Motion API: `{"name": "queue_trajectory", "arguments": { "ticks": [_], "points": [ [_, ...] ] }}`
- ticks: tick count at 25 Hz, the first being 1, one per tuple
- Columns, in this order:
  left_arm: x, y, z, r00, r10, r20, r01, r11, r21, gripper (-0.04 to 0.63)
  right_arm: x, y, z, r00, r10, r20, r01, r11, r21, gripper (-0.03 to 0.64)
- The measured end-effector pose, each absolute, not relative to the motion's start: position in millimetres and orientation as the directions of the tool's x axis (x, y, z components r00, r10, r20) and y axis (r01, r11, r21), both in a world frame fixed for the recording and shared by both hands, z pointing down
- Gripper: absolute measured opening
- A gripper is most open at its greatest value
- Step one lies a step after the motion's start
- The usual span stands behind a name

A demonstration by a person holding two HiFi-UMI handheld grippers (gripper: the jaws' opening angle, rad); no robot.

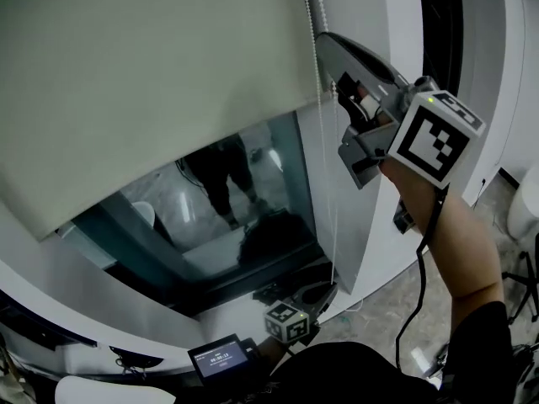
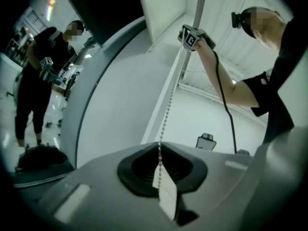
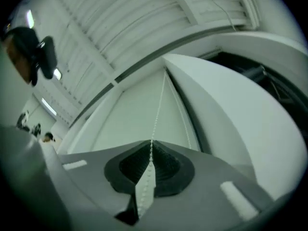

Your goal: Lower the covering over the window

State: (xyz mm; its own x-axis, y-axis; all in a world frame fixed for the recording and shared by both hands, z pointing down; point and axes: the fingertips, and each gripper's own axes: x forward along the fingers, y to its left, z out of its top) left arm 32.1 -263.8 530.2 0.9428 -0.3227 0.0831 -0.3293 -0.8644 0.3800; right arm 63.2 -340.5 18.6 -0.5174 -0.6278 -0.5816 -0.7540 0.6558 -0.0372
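Note:
A beige roller blind (image 1: 152, 82) covers the upper part of the window, and its bottom edge slants across the glass. A white bead chain (image 1: 334, 225) hangs along the blind's right side. My right gripper (image 1: 325, 57) is raised beside the blind and is shut on the chain; in the right gripper view the chain (image 3: 159, 109) runs up from its closed jaws (image 3: 150, 146) along the blind (image 3: 139, 109). Low down, my left gripper (image 1: 318, 296) is shut on the same chain. In the left gripper view the chain (image 2: 168, 109) rises from the jaws (image 2: 160, 150) to the right gripper (image 2: 191, 38).
Below the blind the window glass (image 1: 253, 225) shows a dark figure. A white pillar (image 1: 370, 225) stands right of the chain. A small device with a lit screen (image 1: 221, 358) sits at the bottom. A black cable (image 1: 421, 259) hangs from the right gripper.

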Motion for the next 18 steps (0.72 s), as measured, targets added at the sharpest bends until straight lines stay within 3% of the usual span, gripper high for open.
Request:
{"name": "queue_trajectory", "arguments": {
  "ticks": [3,6,13,16,18],
  "points": [
    [5.6,-280.6,538.2,0.878,-0.471,0.085,-0.474,-0.828,0.299,0.017,68.5,-324.8,43.3,-0.5,-0.632,-0.592,-0.825,0.556,0.103,0.012],
    [-21.1,-291.1,520.0,0.824,-0.567,-0.01,-0.547,-0.8,0.249,0.018,65.4,-327.0,124.8,-0.515,-0.693,-0.504,-0.84,0.524,0.137,0.012],
    [-30.2,-301.6,400.7,0.778,-0.577,-0.248,-0.556,-0.817,0.154,0.033,63.6,-327.8,340.7,-0.456,-0.854,-0.25,-0.884,0.467,0.017,0.012],
    [-24.3,-302.1,368.7,0.779,-0.548,-0.306,-0.543,-0.833,0.108,0.108,59.9,-323.6,411.9,-0.458,-0.879,-0.135,-0.884,0.466,-0.036,0.012],
    [-15.8,-298.7,356.6,0.797,-0.51,-0.325,-0.509,-0.856,0.093,0.195,58.2,-318.4,439.2,-0.451,-0.889,-0.081,-0.891,0.454,-0.023,0.012]
  ]
}}
